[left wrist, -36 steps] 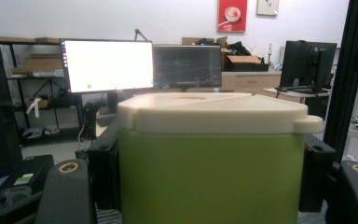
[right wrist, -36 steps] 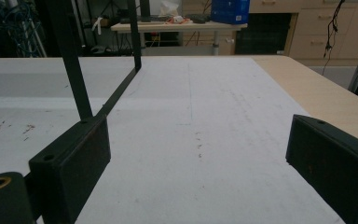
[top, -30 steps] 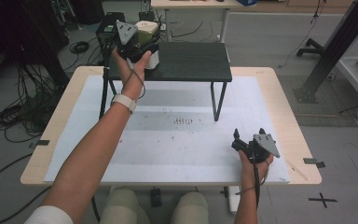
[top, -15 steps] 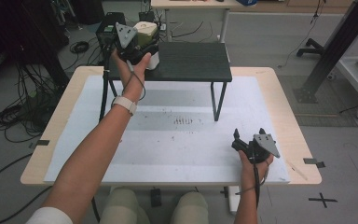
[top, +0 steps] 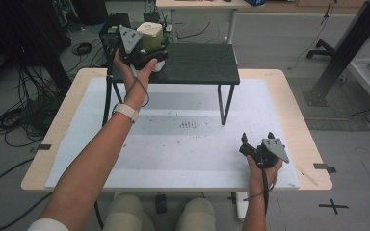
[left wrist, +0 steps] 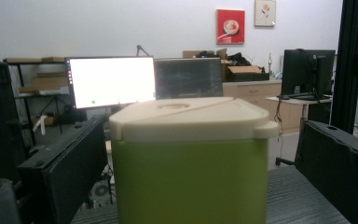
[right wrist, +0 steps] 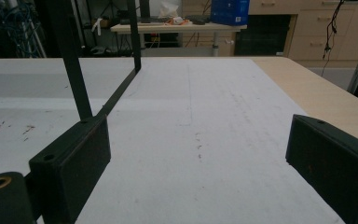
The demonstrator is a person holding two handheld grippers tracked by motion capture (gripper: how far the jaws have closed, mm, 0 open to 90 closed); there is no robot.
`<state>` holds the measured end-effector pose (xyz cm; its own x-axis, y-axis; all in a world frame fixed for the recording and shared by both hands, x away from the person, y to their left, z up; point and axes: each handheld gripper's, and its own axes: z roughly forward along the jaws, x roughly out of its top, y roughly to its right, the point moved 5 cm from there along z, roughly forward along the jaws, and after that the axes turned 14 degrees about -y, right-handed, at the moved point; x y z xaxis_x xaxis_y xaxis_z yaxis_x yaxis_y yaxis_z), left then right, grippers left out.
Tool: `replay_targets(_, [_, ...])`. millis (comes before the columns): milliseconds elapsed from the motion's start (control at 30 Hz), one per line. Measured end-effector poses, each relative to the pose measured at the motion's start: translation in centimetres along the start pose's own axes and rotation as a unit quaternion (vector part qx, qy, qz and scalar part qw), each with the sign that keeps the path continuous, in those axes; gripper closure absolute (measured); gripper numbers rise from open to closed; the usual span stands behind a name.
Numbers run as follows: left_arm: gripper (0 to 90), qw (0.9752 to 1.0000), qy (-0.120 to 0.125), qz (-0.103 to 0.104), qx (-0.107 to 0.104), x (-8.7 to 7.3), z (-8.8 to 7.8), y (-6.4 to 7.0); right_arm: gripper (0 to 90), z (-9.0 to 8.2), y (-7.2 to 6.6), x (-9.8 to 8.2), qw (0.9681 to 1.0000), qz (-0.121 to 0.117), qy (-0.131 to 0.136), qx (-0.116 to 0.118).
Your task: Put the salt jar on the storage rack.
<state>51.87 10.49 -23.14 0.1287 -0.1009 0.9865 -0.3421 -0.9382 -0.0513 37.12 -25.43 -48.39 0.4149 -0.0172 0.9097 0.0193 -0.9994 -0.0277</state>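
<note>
A: Looking down from the high view, the left gripper [top: 147, 45] sits at about 11 o'clock on the scene, at the left end of the dark stand [top: 197, 65]. The tub [top: 150, 36] is right there with it, on the stand's top.

B: Is it gripped?

A: No. In the left gripper view the green tub with its cream lid [left wrist: 191, 116] stands upright between the two black jaws, with a gap showing on each side. The jaws have just been opening, and the pads are off the tub. Its base is cut off by the bottom edge, so the contact with the stand is out of sight.

B: And from above?

A: The grey plate and the hand cover most of the tub; just the lid and a strip of green show.

B: The other side?

A: The right gripper [top: 255, 144] rests at about 4 o'clock on the table [top: 289, 96], well apart from the stand. In the right gripper view its jaws stand wide with bare white mat [right wrist: 191, 140] between them. Whether it touches the mat I cannot tell.
</note>
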Motion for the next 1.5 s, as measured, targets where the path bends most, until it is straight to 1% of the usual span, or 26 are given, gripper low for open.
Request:
replay_targets(33, [1.9, 1.0, 0.0, 0.0, 0.0, 0.0, 0.0, 0.0, 6.7, 0.0, 0.0, 0.0, 1.0, 0.0, 0.0, 0.0])
replay_targets(100, [1.7, 1.0, 0.0, -0.001, -0.007, 0.1, -0.3, 0.2, 6.6, 0.0, 0.0, 0.0, 1.0, 0.0, 0.0, 0.0])
replay_targets(200, [0.3, 1.0, 0.001, 0.004, -0.009, 0.1, -0.7, 0.3, 6.6, 0.0, 0.0, 0.0, 1.0, 0.0, 0.001, 0.0])
replay_targets(233, [0.3, 0.9999, 0.003, 0.003, -0.01, 0.0, -0.9, 0.3, 6.6, 0.0, 0.0, 0.0, 1.0, 0.0, 0.001, 0.0])
replay_targets(400, [0.2, 1.0, 0.001, 0.001, -0.009, -0.5, -1.3, -0.2, 6.6, 0.0, 0.0, 0.0, 1.0, -0.002, 0.0, 0.001])
replay_targets(467, [0.2, 1.0, -0.001, 0.0, -0.005, -0.8, -1.5, -0.6, 6.6, 0.0, 0.0, 0.0, 1.0, -0.001, 0.0, 0.001])
replay_targets(667, [0.2, 1.0, 0.004, -0.003, -0.008, -1.0, -2.1, -0.8, 6.6, 0.0, 0.0, 0.0, 1.0, -0.002, -0.001, 0.001])
replay_targets(833, [0.2, 0.9998, 0.007, 0.002, -0.016, -1.2, -2.9, -0.6, 6.6, 0.0, 0.0, 0.0, 1.0, -0.002, -0.001, 0.001])
replay_targets(900, [0.2, 0.9998, 0.011, 0.004, -0.018, -1.2, -3.2, -0.4, 6.6, 0.0, 0.0, 0.0, 1.0, -0.002, -0.001, 0.001])
replay_targets(967, [0.2, 0.9997, 0.012, 0.01, -0.019, -1.2, -3.5, -0.3, 6.6, 0.0, 0.0, 0.0, 1.0, -0.004, -0.001, 0.001])
replay_targets(1067, [0.2, 0.9995, 0.017, 0.013, -0.023, -1.1, -3.9, -0.1, 6.6, 0.0, 0.0, 0.0, 1.0, -0.003, -0.001, 0.001])
replay_targets(1133, [0.2, 0.9994, 0.02, 0.011, -0.026, -1.1, -4.3, 0.1, 6.6, 0.0, 0.0, 0.0, 1.0, -0.003, -0.001, 0.001])
replay_targets(1233, [0.2, 0.999, 0.019, 0.003, -0.04, -1.2, -4.7, 0.4, 6.6, 0.0, -0.1, 0.0, 1.0, -0.004, -0.002, 0.001])
replay_targets(1400, [0.2, 0.9989, 0.019, 0.002, -0.043, -1.9, -5.6, 0.4, 6.6, 0.0, -0.1, 0.0, 1.0, -0.005, -0.002, 0.002])
replay_targets(1433, [0.2, 0.9985, 0.021, -0.006, -0.05, -2.2, -6.0, 0.3, 6.6, 0.0, -0.1, 0.0, 1.0, -0.006, -0.003, 0.001])
replay_targets(1500, [0.2, 0.9984, 0.023, -0.008, -0.052, -2.3, -6.2, 0.2, 6.6, 0.0, -0.1, 0.0, 1.0, -0.007, -0.003, 0.001])
